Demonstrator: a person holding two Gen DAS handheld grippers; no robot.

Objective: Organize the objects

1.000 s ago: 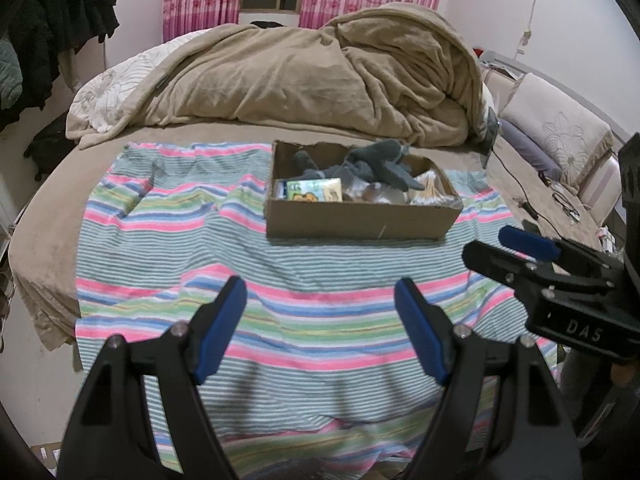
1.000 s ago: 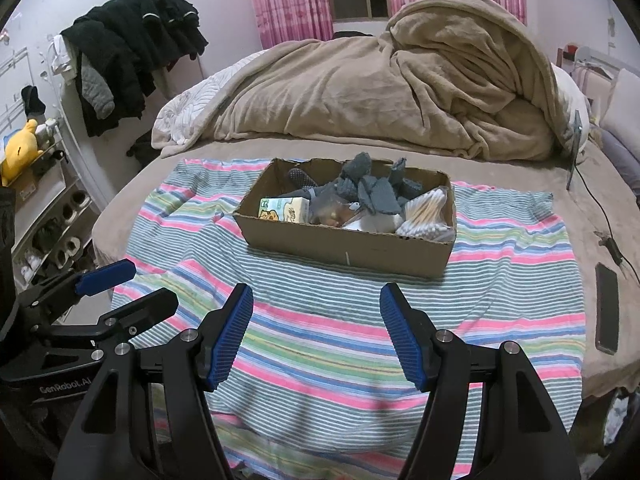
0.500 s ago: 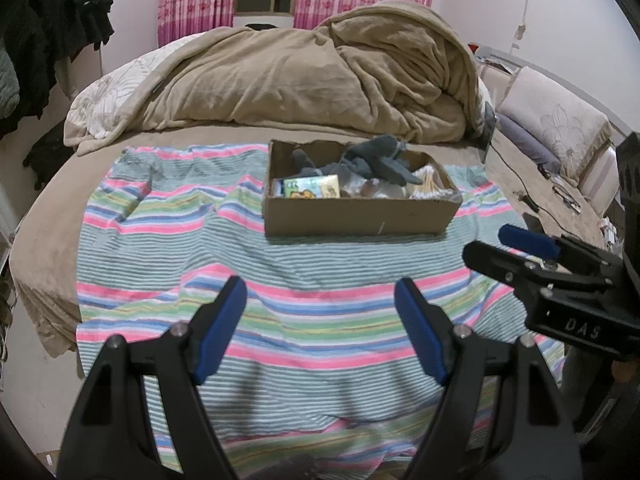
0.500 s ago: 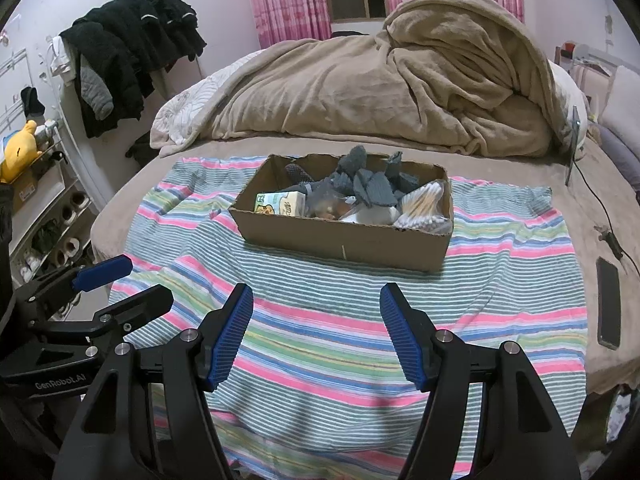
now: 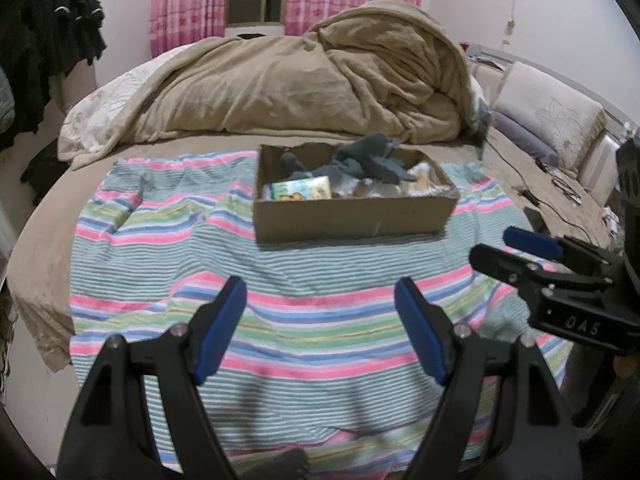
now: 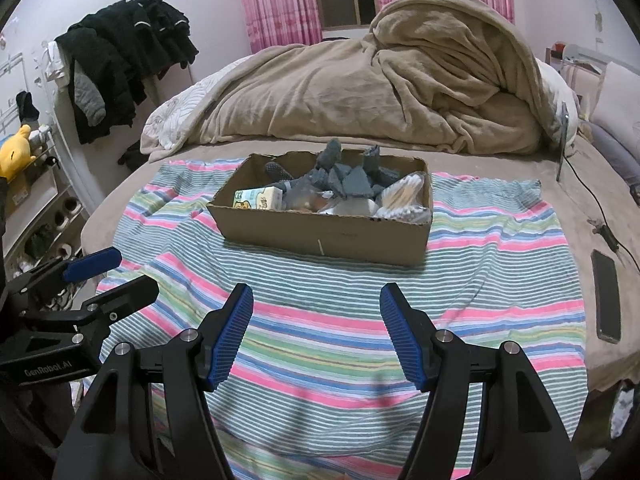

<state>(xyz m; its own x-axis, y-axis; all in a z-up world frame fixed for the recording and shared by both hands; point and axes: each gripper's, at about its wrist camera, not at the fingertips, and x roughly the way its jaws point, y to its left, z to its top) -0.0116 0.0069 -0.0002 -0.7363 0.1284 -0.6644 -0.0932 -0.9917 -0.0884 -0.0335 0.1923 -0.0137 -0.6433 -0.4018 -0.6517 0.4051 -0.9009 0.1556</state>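
A shallow cardboard box [image 5: 352, 216] [image 6: 324, 236] sits on a striped cloth [image 5: 280, 300] [image 6: 480, 280] spread over the bed. Inside lie grey socks [image 5: 372, 160] [image 6: 344, 176], a small green-and-yellow carton [image 5: 302, 189] [image 6: 258, 199] and a pack of cotton swabs [image 6: 404, 196]. My left gripper [image 5: 320, 292] hovers open above the cloth, short of the box, with nothing between its blue pads. My right gripper [image 6: 316, 296] stands open too, empty, also short of the box. Each gripper shows at the edge of the other's view: right gripper [image 5: 516, 248], left gripper [image 6: 108, 276].
A crumpled beige blanket [image 5: 312, 80] [image 6: 380, 88] fills the bed behind the box. A dark phone [image 6: 606, 296] lies right of the cloth, with cables [image 5: 532, 196] nearby. Pillows [image 5: 548, 116] sit at the right, dark clothes [image 6: 120, 64] hang at the left, pink curtains at the back.
Both views have shifted slightly; the box sits a little farther up in the right wrist view. The jaws stay at the same width and nothing was picked up.
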